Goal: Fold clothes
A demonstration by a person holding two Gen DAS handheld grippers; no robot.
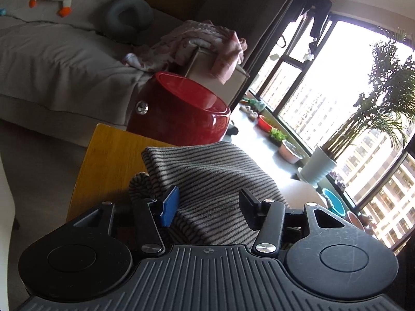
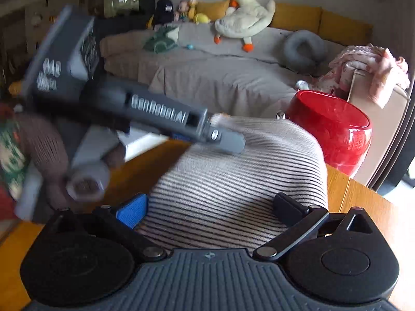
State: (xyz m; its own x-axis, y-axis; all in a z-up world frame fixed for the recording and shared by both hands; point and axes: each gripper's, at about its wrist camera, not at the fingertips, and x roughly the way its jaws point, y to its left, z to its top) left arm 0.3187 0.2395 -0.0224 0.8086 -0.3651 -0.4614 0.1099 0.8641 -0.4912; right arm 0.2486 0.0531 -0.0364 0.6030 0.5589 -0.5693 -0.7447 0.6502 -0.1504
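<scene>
A grey striped garment (image 1: 207,181) lies folded on the wooden table (image 1: 109,160). My left gripper (image 1: 207,204) is open, its fingers spread over the near part of the cloth, with a rolled edge by the blue pad (image 1: 170,206). In the right wrist view the same striped garment (image 2: 238,181) bulges on the table (image 2: 363,202). My right gripper (image 2: 210,208) is open with the cloth between its fingers. The left gripper's body (image 2: 155,114) reaches in from the left, blurred, its tip on the far side of the cloth.
A red glossy stool (image 1: 181,114) stands just beyond the table, also in the right wrist view (image 2: 334,129). Behind it is a grey sofa (image 2: 207,70) with a plush duck (image 2: 246,15), a neck pillow (image 2: 303,49) and pink clothes (image 2: 363,64). Windows and plants (image 1: 376,103) lie right.
</scene>
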